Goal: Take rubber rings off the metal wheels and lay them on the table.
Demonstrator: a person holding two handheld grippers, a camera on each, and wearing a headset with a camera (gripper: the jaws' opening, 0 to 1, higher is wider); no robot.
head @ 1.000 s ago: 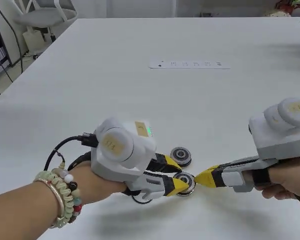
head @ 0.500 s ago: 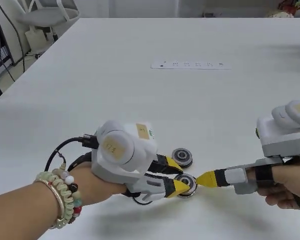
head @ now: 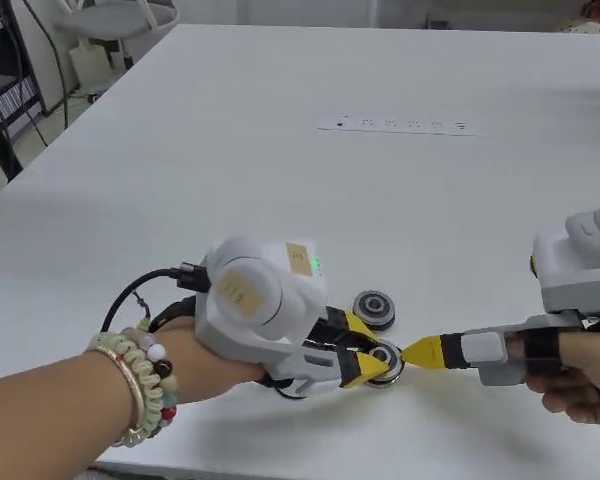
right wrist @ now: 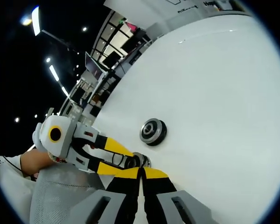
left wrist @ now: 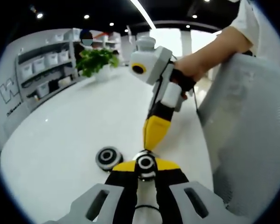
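My left gripper (head: 372, 350) is shut on a small metal wheel (head: 388, 360) with a dark rubber ring, holding it just above the white table (head: 280, 180). In the left gripper view the wheel (left wrist: 145, 163) sits between the yellow tips of my left gripper (left wrist: 145, 166). My right gripper (head: 412, 352) comes in from the right, jaws shut, its yellow point touching the wheel's rim. In the right gripper view, my right gripper (right wrist: 140, 171) meets that wheel (right wrist: 142, 160); whether it pinches the ring is hidden. A second wheel (head: 374, 308) (left wrist: 108, 157) (right wrist: 153, 130) lies flat beside them.
A white power strip (head: 395, 125) lies further back on the table. The table's near edge runs just below the grippers. An office chair (head: 110, 20) stands off the far left corner. Open tabletop lies behind and to the right.
The right gripper's body has drawn off to the right while its point stays at the wheel. The left gripper still clamps the wheel. The head camera has shifted slightly.
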